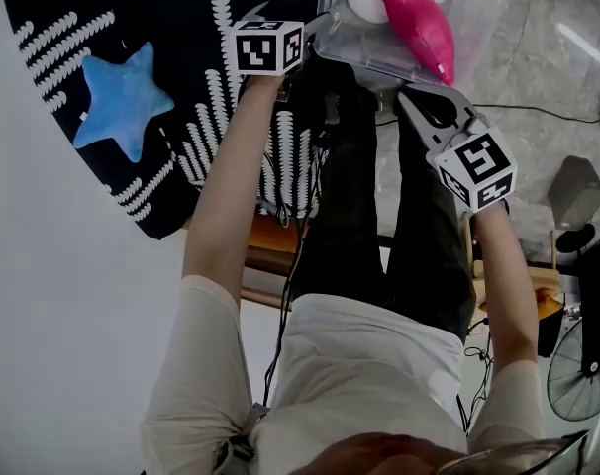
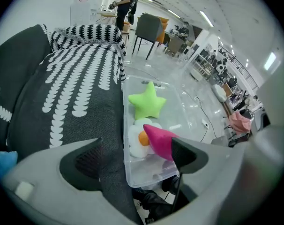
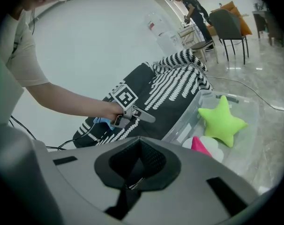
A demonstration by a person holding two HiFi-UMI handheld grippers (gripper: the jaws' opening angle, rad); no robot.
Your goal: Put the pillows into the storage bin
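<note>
- The left gripper (image 2: 136, 151) has its jaws spread wide with nothing pinched between them.
- Seen through the gap between those jaws is the near end of the bin (image 2: 151, 170).
- The bin is clear plastic and stands on the pale floor (image 1: 538, 57), right against the edge of the cover (image 2: 67, 102).
- The cover is black with rows of white marks.
- Three pillows lie in the bin.
- The green star (image 2: 147, 103) is towards the far end.
- The flower (image 2: 134, 144) is white with an orange middle and lies nearer, touching the green star's lower points.
- The pink pillow (image 2: 158, 138) rests partly on the flower, at the bin's near end.
- The blue star (image 1: 122, 97) lies flat on the cover, outside the bin and well apart from it.
- In the head view the blue star is left of the left gripper, and neither gripper touches it.
- The right gripper (image 3: 139, 144) has its jaws pressed together on nothing.
- In the head view it hangs over the floor just outside the bin's near wall, pointing towards the bin.
- The person's legs (image 1: 379, 216) in dark trousers stand between the two arms.
- A fan (image 1: 577, 364) sits on the floor at the lower right.
</note>
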